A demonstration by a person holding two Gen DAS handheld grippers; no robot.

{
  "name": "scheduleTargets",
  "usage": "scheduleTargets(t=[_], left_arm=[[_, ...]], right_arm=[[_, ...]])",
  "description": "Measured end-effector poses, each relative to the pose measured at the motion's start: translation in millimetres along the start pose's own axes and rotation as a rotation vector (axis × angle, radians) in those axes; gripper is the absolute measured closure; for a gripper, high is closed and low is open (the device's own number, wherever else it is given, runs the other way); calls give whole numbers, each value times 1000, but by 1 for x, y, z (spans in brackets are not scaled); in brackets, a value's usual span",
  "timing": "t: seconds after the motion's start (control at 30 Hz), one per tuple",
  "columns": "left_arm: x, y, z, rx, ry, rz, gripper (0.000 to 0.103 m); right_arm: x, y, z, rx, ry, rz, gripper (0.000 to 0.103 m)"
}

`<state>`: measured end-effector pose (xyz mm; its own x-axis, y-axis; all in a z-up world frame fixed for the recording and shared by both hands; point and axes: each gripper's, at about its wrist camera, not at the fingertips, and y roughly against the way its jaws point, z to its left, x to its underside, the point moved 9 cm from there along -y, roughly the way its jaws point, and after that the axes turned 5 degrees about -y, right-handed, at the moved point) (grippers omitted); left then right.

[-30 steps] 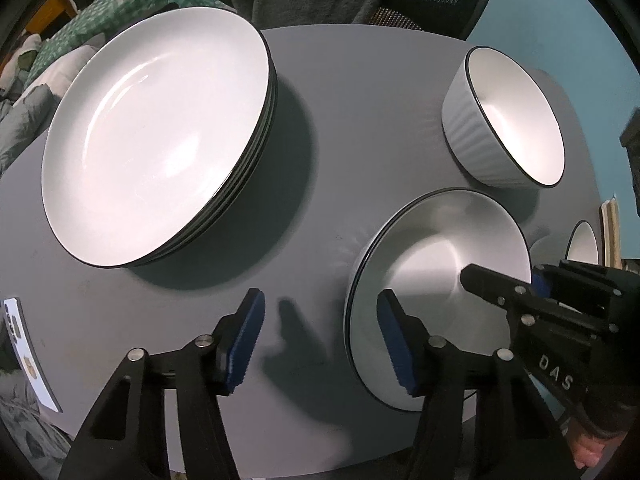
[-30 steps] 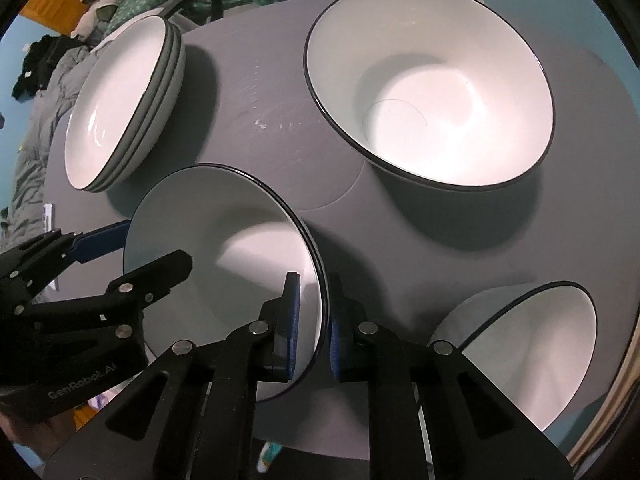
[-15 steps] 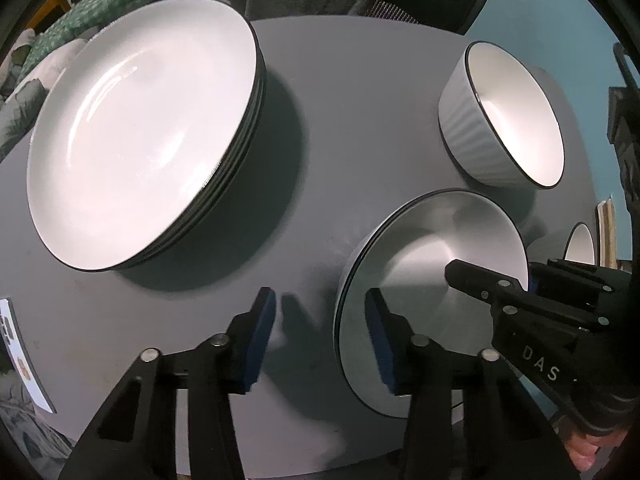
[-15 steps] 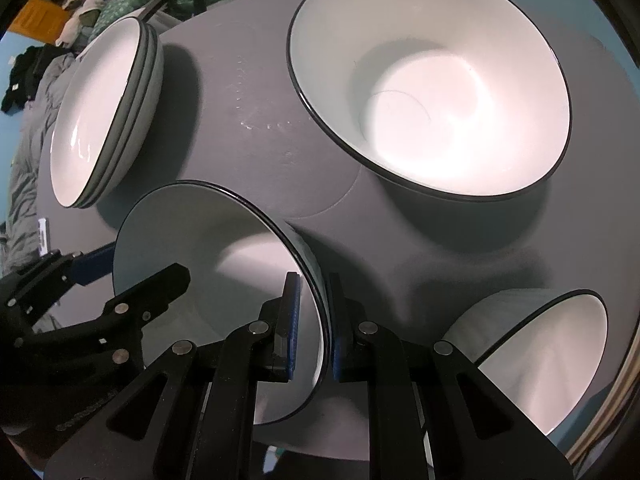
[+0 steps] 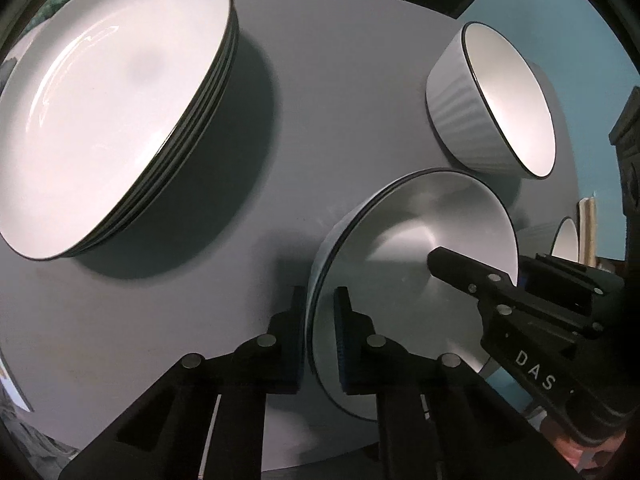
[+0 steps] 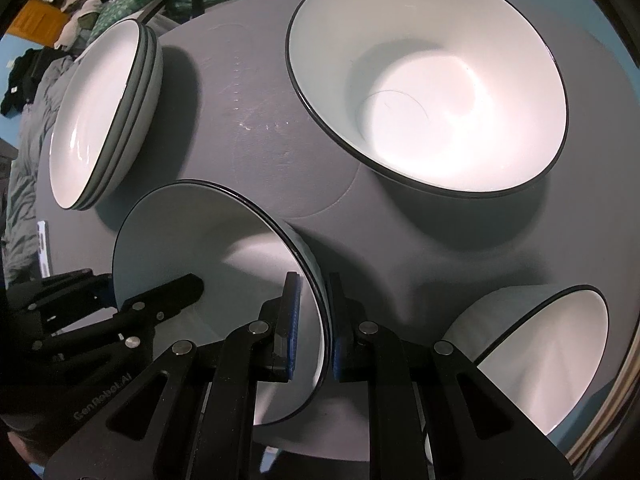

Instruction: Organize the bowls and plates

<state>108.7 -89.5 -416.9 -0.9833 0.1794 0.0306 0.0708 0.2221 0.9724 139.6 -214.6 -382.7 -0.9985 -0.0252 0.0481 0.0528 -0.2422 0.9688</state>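
Two grippers share one plate, and that shapes everything else on the worktop. Going left to right in the left wrist view, we see the plate stack at ten o'clock, set well apart from the rest; we judge it the collecting point, since like pieces already nest there. Next comes the left gripper, low at six o'clock, its jaws drawn narrow over the plate's near-left rim, one blue pad inside the dish and one outside. We cannot tell whether the pads press the rim yet or only bracket it.

The plate itself lies at four o'clock, near the worktop's front edge, and seems to be two stacked, judging by a doubled rim line. We cannot tell whether it has left the surface. Our right gripper has its jaws pinched on the opposite rim, which keeps a wide, shallow piece level: a grip at one edge alone would let it tip or slip.

Further right, the ribbed bowl stands at two o'clock, just beyond the plate and apart from it. In the right wrist view a second bowl sits at four o'clock. Both are deeper shapes, so we expect them to group separately from the plates.
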Motion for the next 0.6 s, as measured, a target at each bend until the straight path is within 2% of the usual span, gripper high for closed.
scheduleTargets(t=[0.1, 0.43, 0.6], left_arm=[[0, 2, 0, -34, -19, -7, 91], [-8, 16, -9, -36, -4, -32, 91], [-10, 33, -12, -22, -3, -56, 91]], right_arm=[[5, 1, 4, 2, -6, -12, 91], [13, 10, 12, -18, -30, -20, 94], [7, 31, 12, -28, -47, -37, 95]])
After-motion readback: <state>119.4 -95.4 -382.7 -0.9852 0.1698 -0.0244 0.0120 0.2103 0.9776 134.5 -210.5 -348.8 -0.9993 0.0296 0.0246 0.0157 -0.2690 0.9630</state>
